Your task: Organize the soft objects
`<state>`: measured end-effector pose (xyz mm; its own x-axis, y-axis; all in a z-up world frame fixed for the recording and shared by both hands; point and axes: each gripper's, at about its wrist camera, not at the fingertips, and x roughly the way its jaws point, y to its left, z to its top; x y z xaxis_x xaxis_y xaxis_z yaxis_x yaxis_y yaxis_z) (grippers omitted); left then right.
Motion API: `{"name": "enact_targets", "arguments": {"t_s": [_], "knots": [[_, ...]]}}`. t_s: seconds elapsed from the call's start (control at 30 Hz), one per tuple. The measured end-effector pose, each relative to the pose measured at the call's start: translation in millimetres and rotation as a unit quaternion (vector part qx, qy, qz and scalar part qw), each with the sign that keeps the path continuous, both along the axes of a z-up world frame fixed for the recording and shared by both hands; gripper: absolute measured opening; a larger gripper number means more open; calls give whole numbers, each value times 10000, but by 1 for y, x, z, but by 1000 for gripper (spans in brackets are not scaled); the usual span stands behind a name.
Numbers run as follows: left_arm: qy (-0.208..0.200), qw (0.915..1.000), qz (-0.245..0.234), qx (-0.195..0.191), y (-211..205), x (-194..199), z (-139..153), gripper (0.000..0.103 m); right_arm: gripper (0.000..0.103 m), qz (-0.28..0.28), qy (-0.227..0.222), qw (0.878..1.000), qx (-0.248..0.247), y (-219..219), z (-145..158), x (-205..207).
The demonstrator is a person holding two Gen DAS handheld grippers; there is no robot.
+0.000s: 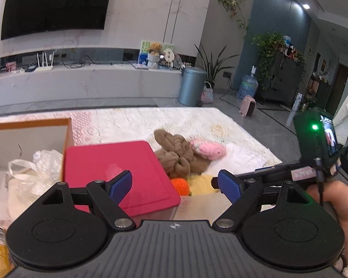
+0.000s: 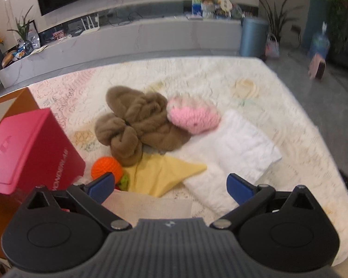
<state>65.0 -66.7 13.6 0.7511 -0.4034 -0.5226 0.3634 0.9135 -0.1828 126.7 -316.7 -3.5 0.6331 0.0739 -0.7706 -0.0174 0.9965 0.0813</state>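
Note:
A pile of soft things lies on the cream lace cloth (image 2: 278, 106): a brown fluffy scarf (image 2: 139, 125), a pink knitted hat (image 2: 193, 115), a white folded towel (image 2: 239, 153), a yellow cloth (image 2: 164, 173) and an orange knitted ball (image 2: 106, 168). My right gripper (image 2: 171, 185) hangs open just in front of the yellow cloth, holding nothing. My left gripper (image 1: 174, 185) is open too, its left finger over the red box (image 1: 118, 173), with the scarf (image 1: 176, 159), hat (image 1: 208, 149) and orange ball (image 1: 181, 185) just beyond.
An open cardboard box (image 1: 30, 139) at the left holds a white bag (image 1: 30, 176) and plastic wrap. The red box (image 2: 27, 150) sits at its edge. A person's hand (image 1: 336, 199) holds the other gripper at right. A bin (image 1: 191, 85) and TV bench stand beyond.

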Motion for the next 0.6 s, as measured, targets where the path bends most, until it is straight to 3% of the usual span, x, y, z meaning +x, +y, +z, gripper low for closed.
{"name": "enact_targets", "arguments": {"t_s": [0.2,0.3,0.4,0.5,0.6], "knots": [[88,9999,6,72,-1,1,-7,98,100,5,181,9996,197,0,-18,20],[38,9999,-2,142,1,-2,-7,98,98,299,361,9988,167,8,-19,22],[-3,9998,-34,215,1,-5,-6,98,98,1096,234,9937,53,19,-8,4],[30,9998,-52,179,0,-5,-5,98,100,2129,40,9771,15,31,1,-20],[51,9998,-92,156,-1,-8,-4,98,100,2739,-99,9610,-361,46,-5,-35]]}}
